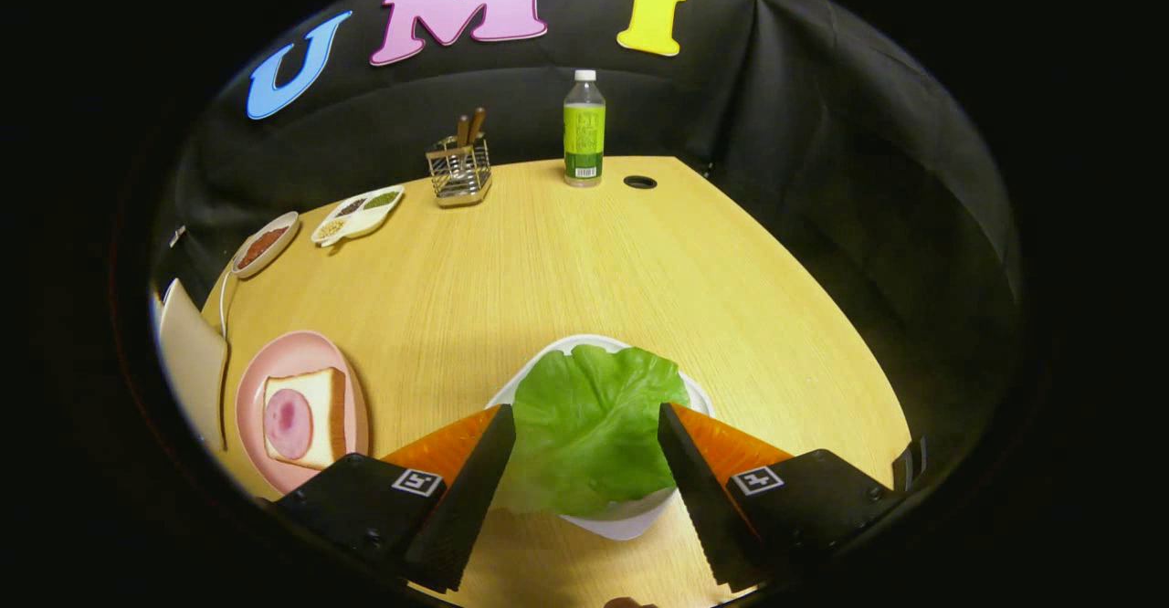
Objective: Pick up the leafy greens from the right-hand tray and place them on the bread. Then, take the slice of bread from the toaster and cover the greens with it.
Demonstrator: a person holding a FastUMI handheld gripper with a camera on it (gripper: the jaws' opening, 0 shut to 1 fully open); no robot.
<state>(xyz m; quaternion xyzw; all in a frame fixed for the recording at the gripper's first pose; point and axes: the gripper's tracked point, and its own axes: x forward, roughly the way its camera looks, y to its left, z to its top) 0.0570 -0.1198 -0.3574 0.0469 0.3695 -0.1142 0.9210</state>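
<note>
A green lettuce leaf [589,421] lies on a white tray [614,526] on the wooden table. My gripper [586,412] hangs over it, open, with one finger on each side of the leaf; I cannot tell whether the tips touch it. To the left of the fingers a pink plate [306,352] carries a slice of bread [320,416] with a round pink slice of ham [289,424] on top. A pale toaster [190,361] stands at the table's left edge, beside the pink plate.
At the back of the table stand a green-labelled bottle [584,129], a wire holder with utensils [459,168], a divided white dish [358,214] and a small oval dish [264,245]. A cable hole [639,182] lies beside the bottle. Bare wood spreads across the middle.
</note>
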